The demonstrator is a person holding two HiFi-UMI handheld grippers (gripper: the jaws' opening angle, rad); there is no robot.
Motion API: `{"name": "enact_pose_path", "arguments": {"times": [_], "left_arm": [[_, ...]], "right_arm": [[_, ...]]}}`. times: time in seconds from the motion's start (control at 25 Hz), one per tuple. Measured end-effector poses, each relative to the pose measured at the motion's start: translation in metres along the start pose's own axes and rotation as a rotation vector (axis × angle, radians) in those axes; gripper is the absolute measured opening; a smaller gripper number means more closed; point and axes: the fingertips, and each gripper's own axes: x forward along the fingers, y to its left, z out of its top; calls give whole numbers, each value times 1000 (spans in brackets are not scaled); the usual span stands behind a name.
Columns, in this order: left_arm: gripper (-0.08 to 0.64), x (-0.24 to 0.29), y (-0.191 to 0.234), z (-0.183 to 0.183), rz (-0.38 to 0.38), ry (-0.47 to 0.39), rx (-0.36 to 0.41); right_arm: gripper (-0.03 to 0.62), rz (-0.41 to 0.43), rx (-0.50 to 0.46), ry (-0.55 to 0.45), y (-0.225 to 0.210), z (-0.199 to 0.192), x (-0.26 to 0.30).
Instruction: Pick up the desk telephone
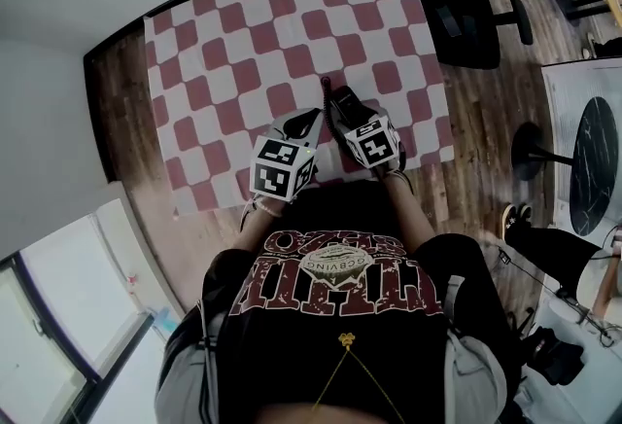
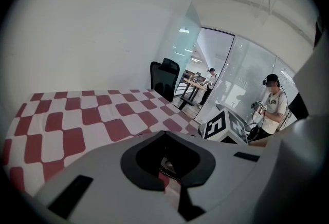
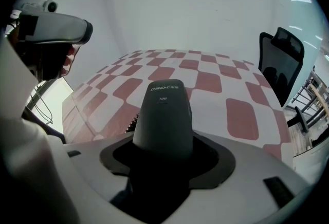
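A black telephone handset [image 3: 163, 115] stands between the jaws of my right gripper [image 3: 163, 152], which is shut on it. In the head view the handset [image 1: 343, 107] is over the near edge of the red-and-white checked tablecloth [image 1: 253, 43], and its thin dark cord [image 1: 326, 84] trails onto the cloth. My right gripper [image 1: 350, 119] sits just behind it. My left gripper [image 1: 303, 123] hangs close beside it on the left. In its own view the left gripper [image 2: 164, 135] has its jaws closed together, and a bit of coiled cord [image 2: 165, 170] shows through the gap.
A black office chair [image 1: 476, 14] stands off the table's far right corner, on wooden floor [image 1: 486, 111]. A round dark table [image 1: 593, 159] is at the right. Another person [image 2: 271, 107] stands far off behind glass. White walls border the table's far and left sides.
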Motion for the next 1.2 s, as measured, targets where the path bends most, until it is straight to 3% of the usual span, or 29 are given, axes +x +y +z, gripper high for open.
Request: {"name": "enact_pose_path", "arguments": {"times": [0.28,0.68,1.2], "left_arm": [[8,1,-2,-7,-3,0,-27],[8,3,-10,-8,-23,12,1],[8,8,-12,-11,-35,33,4]], "right_arm": [[287,12,21,26,5,-9,-8],[287,44,45,12,9,-4,-28],[287,75,60,-38,13,21,-64]]}}
